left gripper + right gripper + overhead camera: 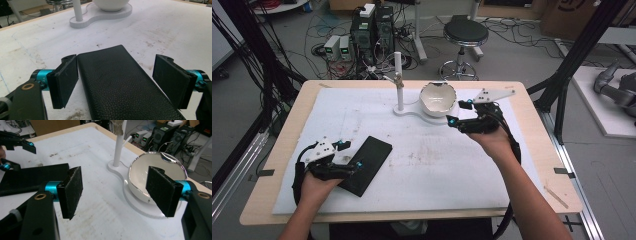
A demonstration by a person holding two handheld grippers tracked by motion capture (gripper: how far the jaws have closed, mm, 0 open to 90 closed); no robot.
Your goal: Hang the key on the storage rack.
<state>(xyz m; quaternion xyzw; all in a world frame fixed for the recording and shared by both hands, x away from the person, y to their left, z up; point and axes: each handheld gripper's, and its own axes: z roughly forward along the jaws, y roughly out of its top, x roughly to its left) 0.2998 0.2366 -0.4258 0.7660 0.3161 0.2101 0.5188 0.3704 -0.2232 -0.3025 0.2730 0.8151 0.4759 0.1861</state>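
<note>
A flat black leather case (367, 165) lies on the white mat (427, 165) at the front left. My left gripper (351, 154) is open, and its jaws stand on either side of the case's near end (125, 85) without touching it. A white bowl (438, 97) sits on a white base (412, 111) with an upright post (398, 80) at the back middle. Just right of the bowl, my right gripper (459, 112) is open and holds nothing. The right gripper view has the bowl (140, 172) just beyond its jaws, the post (119, 147) behind, and the case (32, 177) to the left.
The mat covers most of the wooden table (287, 135). Beyond the far edge are a round stool (464, 32), computer towers (372, 30) and loose cables on the floor. Black frame posts (572, 60) rise at the right.
</note>
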